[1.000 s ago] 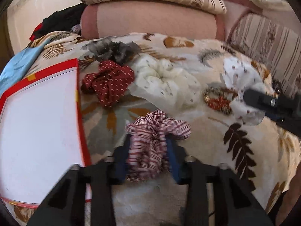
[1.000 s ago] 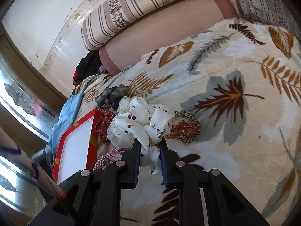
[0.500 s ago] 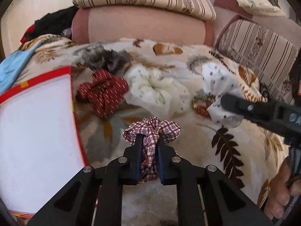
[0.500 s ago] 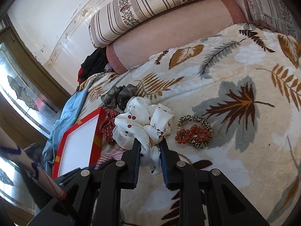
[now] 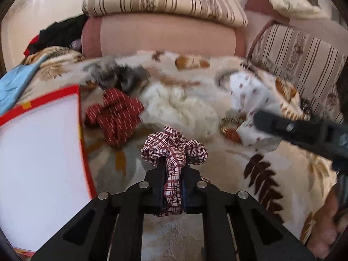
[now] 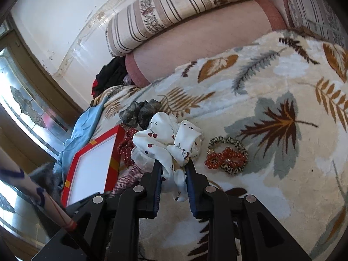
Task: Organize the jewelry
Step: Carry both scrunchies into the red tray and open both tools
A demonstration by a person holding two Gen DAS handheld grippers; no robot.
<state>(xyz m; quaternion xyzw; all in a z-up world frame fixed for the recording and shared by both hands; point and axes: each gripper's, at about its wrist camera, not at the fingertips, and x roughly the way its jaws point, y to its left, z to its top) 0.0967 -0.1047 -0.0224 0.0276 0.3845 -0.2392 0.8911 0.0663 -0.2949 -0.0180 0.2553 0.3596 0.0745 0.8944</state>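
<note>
The plaid scrunchie (image 5: 174,150) is pinched tight between the fingers of the left tongs (image 5: 173,174), its ruffled loop bunched above the tips and its tail hanging down between them, over the leaf-patterned blanket (image 5: 271,174). The white cherry-print scrunchie (image 6: 167,143) is caught the same way in the right tongs (image 6: 173,174), which press in on its folds with a strip of the fabric drooping between the fingers. Just to the right of it, on the blanket, lie a red beaded bracelet (image 6: 224,158) and a leopard-print band (image 6: 233,144), touching each other. Behind the plaid one sit a dark red dotted scrunchie (image 5: 115,115), a cream one (image 5: 180,108) and a grey one (image 5: 117,76), close together. A red-framed white tray (image 5: 39,137) lies to the left, beside the red scrunchie. Striped cushions (image 5: 165,0) and a pink bolster (image 5: 163,37) line the back.
</note>
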